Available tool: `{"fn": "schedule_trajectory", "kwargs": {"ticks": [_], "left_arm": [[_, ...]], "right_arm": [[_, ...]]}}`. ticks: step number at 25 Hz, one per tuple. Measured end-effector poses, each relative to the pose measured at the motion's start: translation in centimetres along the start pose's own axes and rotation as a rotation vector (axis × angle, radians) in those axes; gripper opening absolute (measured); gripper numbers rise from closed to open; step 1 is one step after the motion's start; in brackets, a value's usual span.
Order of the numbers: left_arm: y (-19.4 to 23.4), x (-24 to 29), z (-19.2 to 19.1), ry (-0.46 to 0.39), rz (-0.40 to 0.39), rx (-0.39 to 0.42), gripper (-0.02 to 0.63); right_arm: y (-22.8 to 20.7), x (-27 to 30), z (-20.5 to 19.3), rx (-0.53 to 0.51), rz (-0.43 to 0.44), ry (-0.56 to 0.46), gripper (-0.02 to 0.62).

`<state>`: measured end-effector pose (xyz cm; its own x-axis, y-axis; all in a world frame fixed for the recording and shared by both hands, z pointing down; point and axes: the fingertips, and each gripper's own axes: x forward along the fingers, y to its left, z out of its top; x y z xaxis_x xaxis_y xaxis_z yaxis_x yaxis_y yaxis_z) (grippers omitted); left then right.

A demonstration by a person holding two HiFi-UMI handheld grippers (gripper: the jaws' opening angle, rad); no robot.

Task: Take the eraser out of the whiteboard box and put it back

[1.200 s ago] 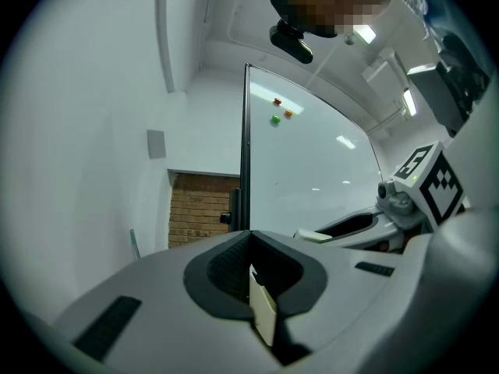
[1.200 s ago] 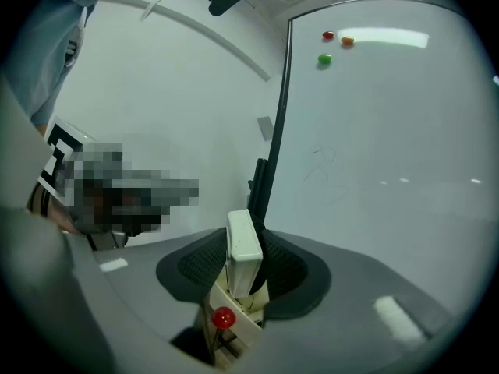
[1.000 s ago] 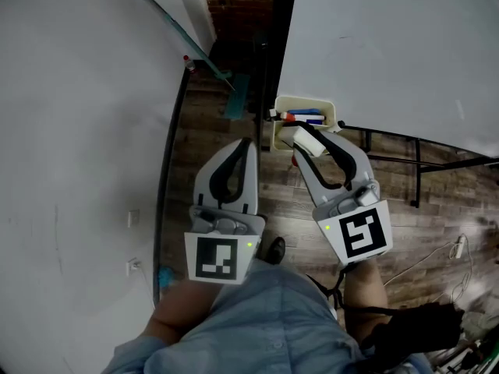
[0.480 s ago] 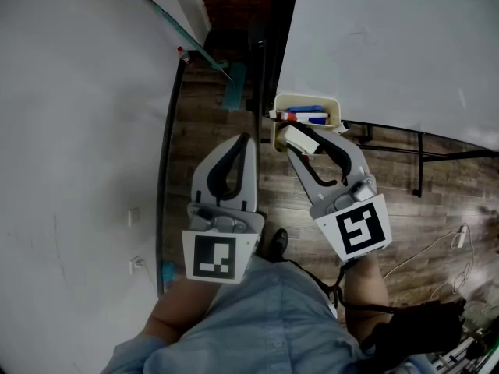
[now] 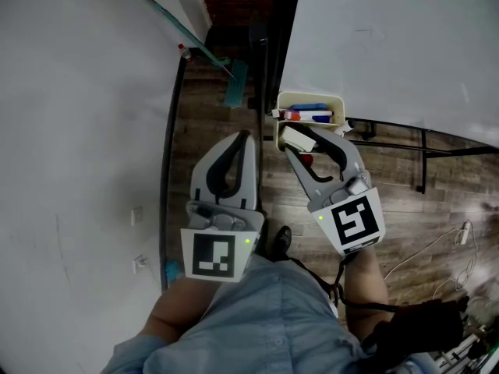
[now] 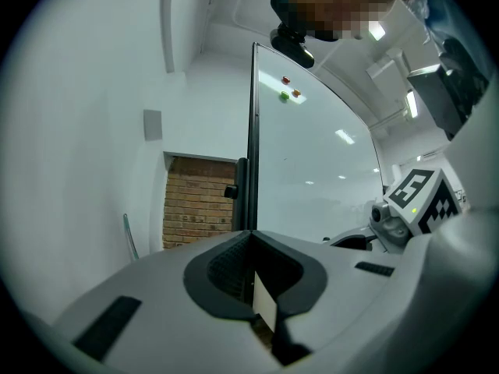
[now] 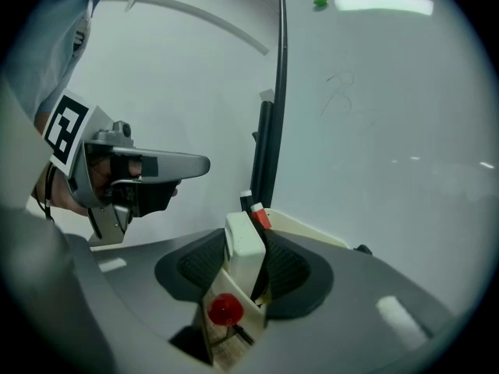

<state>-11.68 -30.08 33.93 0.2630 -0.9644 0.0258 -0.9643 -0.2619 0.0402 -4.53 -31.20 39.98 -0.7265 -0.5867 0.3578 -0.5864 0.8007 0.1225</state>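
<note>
The task is at its put-back stage, by my reading. The right gripper (image 5: 302, 142), just right of centre in the head view, has the white eraser (image 5: 293, 137) between its jaws. They have just been opening a little. In the right gripper view the block stands upright between the two dark pads, which look to touch both its sides, so I judge it a slackening pinch, not a let-go.

The eraser sits at the near edge of the cream whiteboard box (image 5: 341, 109), which hangs at the lower edge of the whiteboard (image 5: 390, 45) in the upper right. Blue and red markers (image 5: 309, 116) lie in the box's far part. A small red round thing (image 7: 224, 308) shows just below the eraser; what it is I cannot tell.

The left gripper (image 5: 247, 136), left of centre, has its jaws pressed together on nothing and stands apart from the box.

The next move calls for settling the eraser into the free near part of the box. Then the jaws should spread fully and draw back toward the lower frame without dragging the eraser or knocking the box.
</note>
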Motion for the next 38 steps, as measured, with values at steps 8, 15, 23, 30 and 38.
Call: {"fn": "schedule_trajectory", "kwargs": {"ticks": [8,15,23,30,38], "left_arm": [[-0.5,-0.6,0.7,-0.012,0.001,0.011,0.005],[-1.1,-2.2,2.1,-0.045,0.019,0.026,0.005],[-3.6,-4.9,4.7,-0.099,0.032,0.05,0.005],[-6.4,-7.8,7.2,-0.152,0.042,0.085,0.005],[-9.1,-9.9,8.9,-0.193,0.038,0.095,0.005]], "right_arm": [[0.3,-0.1,0.0,-0.015,-0.003,0.01,0.172],[1.0,-1.9,1.3,-0.03,-0.005,-0.033,0.172],[0.9,-7.6,5.5,0.088,-0.023,-0.208,0.15],[0.9,-13.9,8.5,0.122,-0.108,-0.364,0.02],[0.6,-18.0,9.3,0.145,-0.185,-0.408,0.002]]}}
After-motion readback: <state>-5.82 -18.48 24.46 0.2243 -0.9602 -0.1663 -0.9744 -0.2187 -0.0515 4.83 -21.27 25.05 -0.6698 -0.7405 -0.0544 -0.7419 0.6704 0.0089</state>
